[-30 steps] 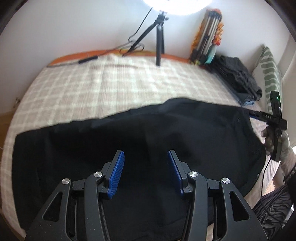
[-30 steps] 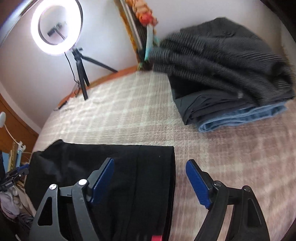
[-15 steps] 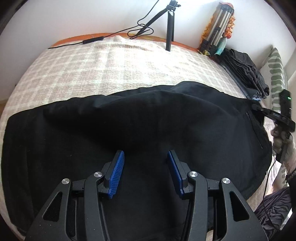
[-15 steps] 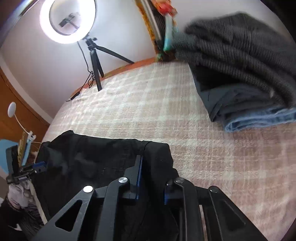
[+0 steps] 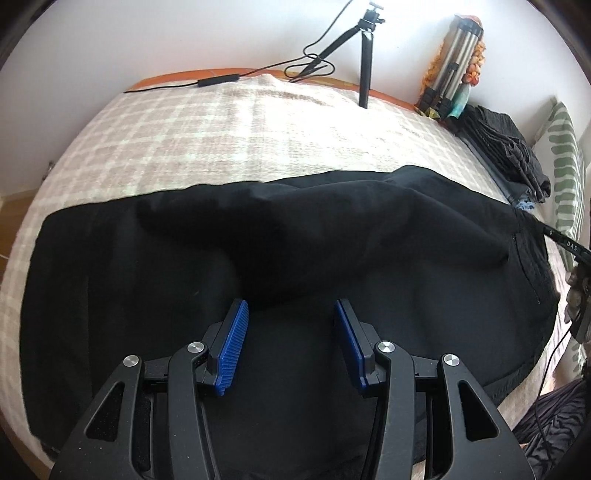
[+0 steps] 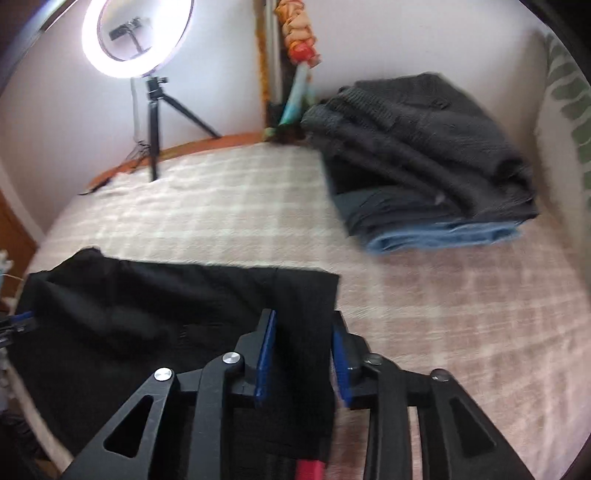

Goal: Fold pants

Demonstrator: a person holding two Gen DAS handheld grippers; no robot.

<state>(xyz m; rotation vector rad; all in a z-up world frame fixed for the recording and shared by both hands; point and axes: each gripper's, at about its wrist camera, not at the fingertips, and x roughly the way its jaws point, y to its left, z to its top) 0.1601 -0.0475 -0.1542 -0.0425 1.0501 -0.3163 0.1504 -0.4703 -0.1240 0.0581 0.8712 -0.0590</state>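
Note:
Black pants [image 5: 295, 251] lie spread across a plaid bedspread [image 5: 207, 136]. My left gripper [image 5: 290, 325] is open and empty, low over the middle of the pants. In the right wrist view the waistband end of the pants [image 6: 207, 306] lies flat, and my right gripper [image 6: 301, 343] has its jaws partly open with the waistband strip between the blue pads; whether the pads touch the cloth is unclear. The right gripper also shows at the right edge of the left wrist view [image 5: 569, 247].
A stack of folded dark and blue clothes [image 6: 424, 162] sits at the far right of the bed beside a green-patterned pillow [image 6: 569, 96]. A ring light [image 6: 136, 33] on a tripod [image 5: 364, 55] and a wrapped bundle [image 5: 454, 70] stand at the far edge by the wall.
My right gripper was shut on the waistband half a second ago and has opened partway; the waistband has dropped flat. The left gripper has moved lower over the pants, still open.

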